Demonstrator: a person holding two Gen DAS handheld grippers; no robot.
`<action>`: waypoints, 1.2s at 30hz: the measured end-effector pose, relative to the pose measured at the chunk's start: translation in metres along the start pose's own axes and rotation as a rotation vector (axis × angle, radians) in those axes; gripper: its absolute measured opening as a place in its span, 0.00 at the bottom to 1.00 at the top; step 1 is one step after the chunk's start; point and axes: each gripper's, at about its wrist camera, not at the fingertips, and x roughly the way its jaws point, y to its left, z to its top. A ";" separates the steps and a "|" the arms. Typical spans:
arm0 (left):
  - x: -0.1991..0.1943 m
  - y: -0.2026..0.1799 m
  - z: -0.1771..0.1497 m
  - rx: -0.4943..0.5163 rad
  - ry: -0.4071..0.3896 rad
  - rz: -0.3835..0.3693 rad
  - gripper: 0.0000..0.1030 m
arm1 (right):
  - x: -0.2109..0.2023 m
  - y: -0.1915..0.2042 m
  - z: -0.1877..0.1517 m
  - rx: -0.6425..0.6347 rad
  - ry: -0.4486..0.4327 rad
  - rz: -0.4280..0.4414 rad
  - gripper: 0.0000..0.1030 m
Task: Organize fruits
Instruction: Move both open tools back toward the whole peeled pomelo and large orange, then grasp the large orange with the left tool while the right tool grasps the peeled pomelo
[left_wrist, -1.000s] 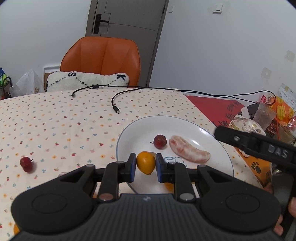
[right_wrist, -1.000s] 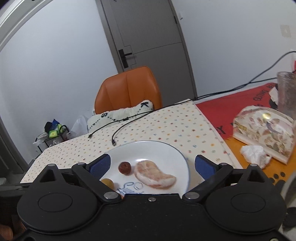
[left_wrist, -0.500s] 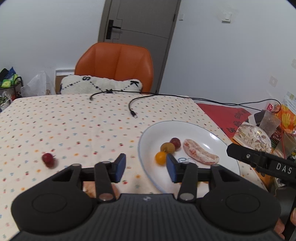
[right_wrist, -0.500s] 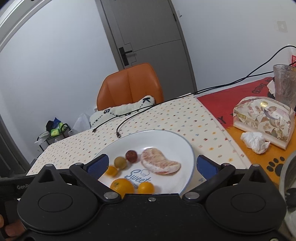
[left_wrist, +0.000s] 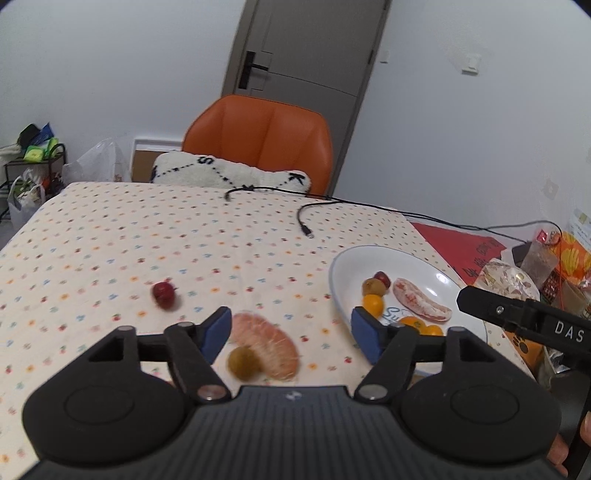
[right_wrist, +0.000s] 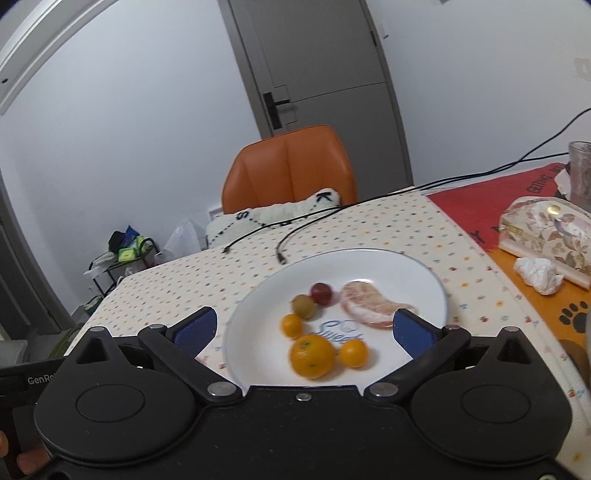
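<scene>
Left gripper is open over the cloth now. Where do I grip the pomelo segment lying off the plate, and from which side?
Grip the pomelo segment across its narrow middle, coming from above with the left gripper. It lies flat on the tablecloth as a long curved wedge. The green fruit appears to touch its near-left edge, so set the fingers beyond it.

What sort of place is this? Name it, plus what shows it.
Most likely a room in a home, at a dining table. Signs: a patterned tablecloth with a plate of fruit, an orange chair with a cushion, and an interior door.
</scene>
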 end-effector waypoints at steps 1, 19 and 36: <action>-0.003 0.004 -0.001 -0.010 -0.001 0.004 0.69 | -0.001 0.004 0.000 -0.002 -0.002 0.006 1.00; -0.041 0.069 -0.015 -0.085 -0.018 0.083 0.69 | 0.005 0.050 -0.016 -0.050 0.049 0.095 1.00; -0.034 0.073 -0.037 -0.095 0.018 0.059 0.66 | 0.013 0.077 -0.036 -0.127 0.114 0.188 0.99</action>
